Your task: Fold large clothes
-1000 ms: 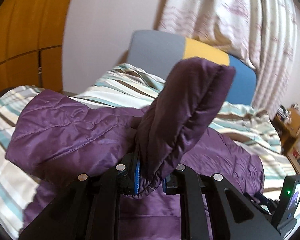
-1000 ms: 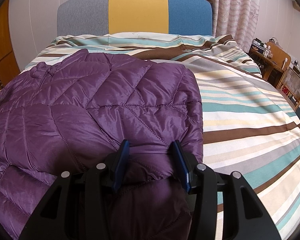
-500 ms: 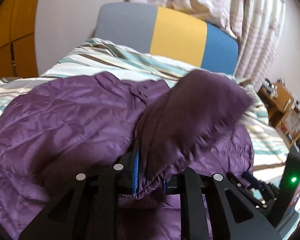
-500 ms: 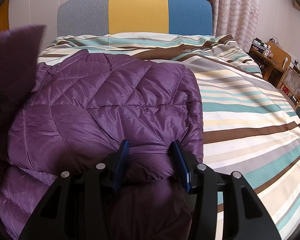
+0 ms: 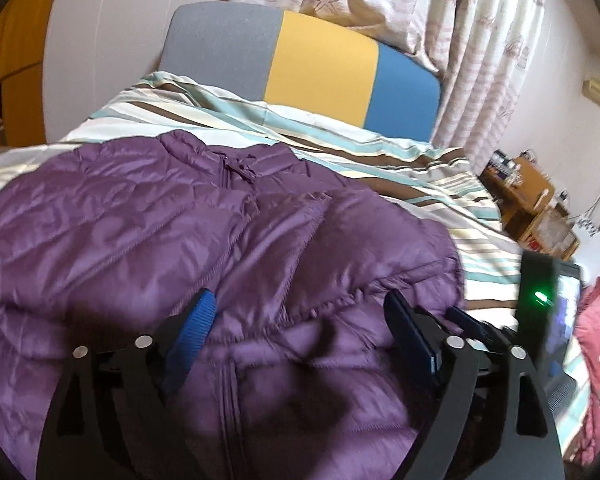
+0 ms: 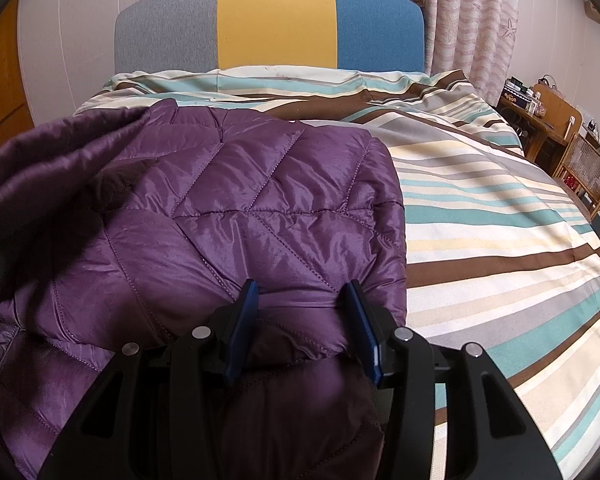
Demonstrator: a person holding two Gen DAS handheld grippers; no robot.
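A purple quilted puffer jacket (image 5: 204, 240) lies on the striped bed, its zip running down the middle. My left gripper (image 5: 300, 308) is open wide and empty, just above the jacket's front, with a folded-over sleeve lying in front of it. In the right wrist view the jacket (image 6: 236, 216) shows its folded right side. My right gripper (image 6: 302, 292) is partly open, its blue fingers either side of the folded jacket edge, resting against it without pinching. The other gripper's tip shows dark at the right of the left wrist view (image 5: 468, 320).
The striped duvet (image 6: 480, 216) covers the bed to the right of the jacket. A grey, yellow and blue headboard (image 6: 276, 24) stands at the back. Wooden side furniture (image 6: 560, 136) stands at the far right. A phone-like device with a green light (image 5: 540, 296) sits by the right gripper.
My left gripper carried the sleeve rightward over the jacket's front, opened wide and let it go; the sleeve now lies flat. The right gripper stayed in place.
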